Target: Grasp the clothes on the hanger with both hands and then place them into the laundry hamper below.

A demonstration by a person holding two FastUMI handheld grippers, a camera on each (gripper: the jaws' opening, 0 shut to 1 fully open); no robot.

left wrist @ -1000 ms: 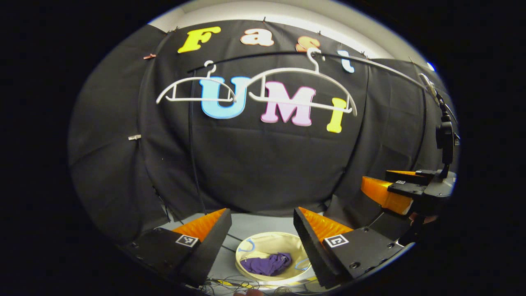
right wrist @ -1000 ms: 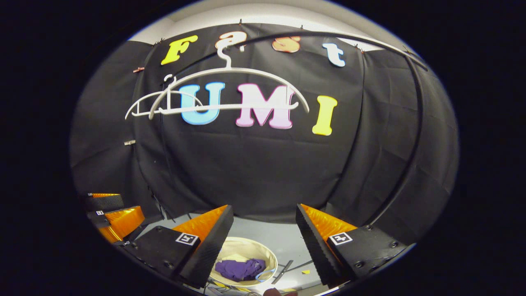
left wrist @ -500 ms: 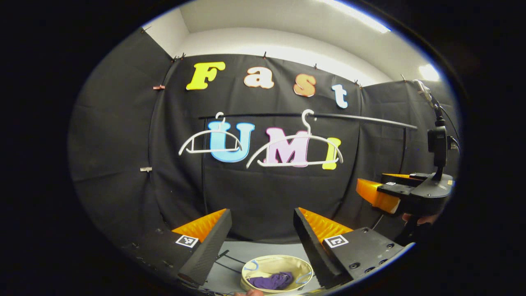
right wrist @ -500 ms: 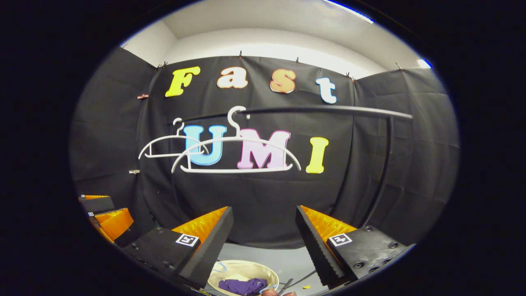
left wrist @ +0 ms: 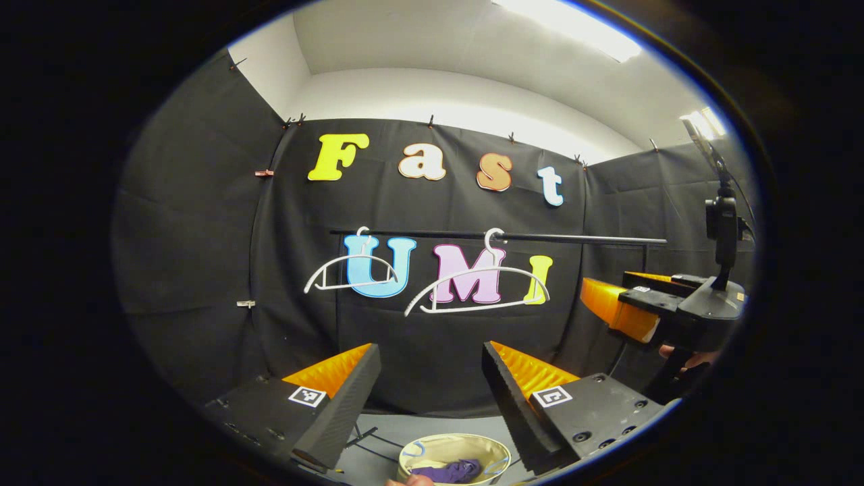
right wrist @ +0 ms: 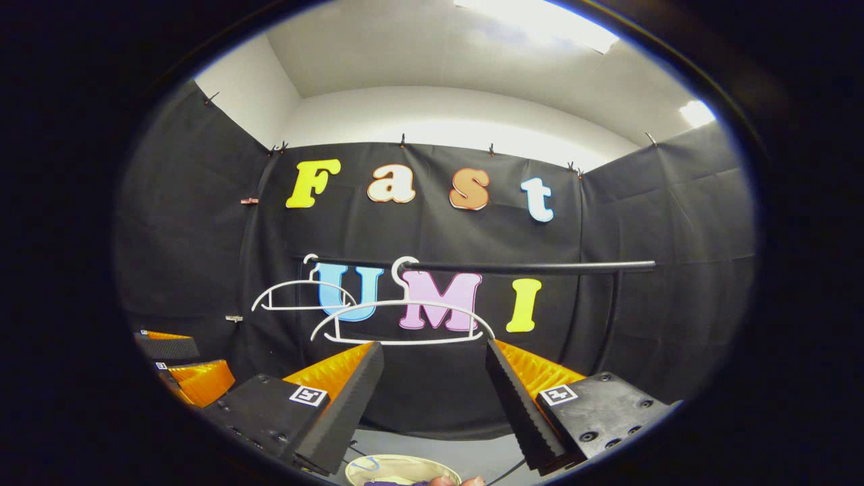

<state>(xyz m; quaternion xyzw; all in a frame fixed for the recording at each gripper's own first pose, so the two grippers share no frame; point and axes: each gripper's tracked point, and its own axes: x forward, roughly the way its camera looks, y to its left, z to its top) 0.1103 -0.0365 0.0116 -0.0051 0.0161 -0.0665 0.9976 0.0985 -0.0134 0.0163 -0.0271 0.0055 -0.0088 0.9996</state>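
Two bare white hangers [left wrist: 478, 290] [left wrist: 351, 275] hang from a black rail [left wrist: 574, 238] across the back; in the right gripper view the same hangers [right wrist: 403, 322] [right wrist: 302, 295] hang from the rail [right wrist: 540, 267]. A purple garment [left wrist: 451, 470] lies in the cream laundry hamper [left wrist: 453, 449] on the floor, low in the left gripper view. The hamper's rim [right wrist: 398, 464] shows at the bottom of the right gripper view. My left gripper [left wrist: 427, 398] is open and holds nothing. My right gripper [right wrist: 432, 398] is open and holds nothing. It also appears at the right of the left gripper view [left wrist: 624, 310], held by a hand.
A camera on a stand [left wrist: 722, 229] rises at the right in the left gripper view. The left gripper [right wrist: 182, 368] appears at the lower left of the right gripper view. Thin cables [left wrist: 378, 440] lie on the grey floor by the hamper. A fingertip [right wrist: 442, 481] shows at the bottom edge.
Both grippers have drawn back and tilted up: rail and hangers sit lower and smaller, more ceiling shows, the hamper has slid to the bottom edge. Both stayed open.
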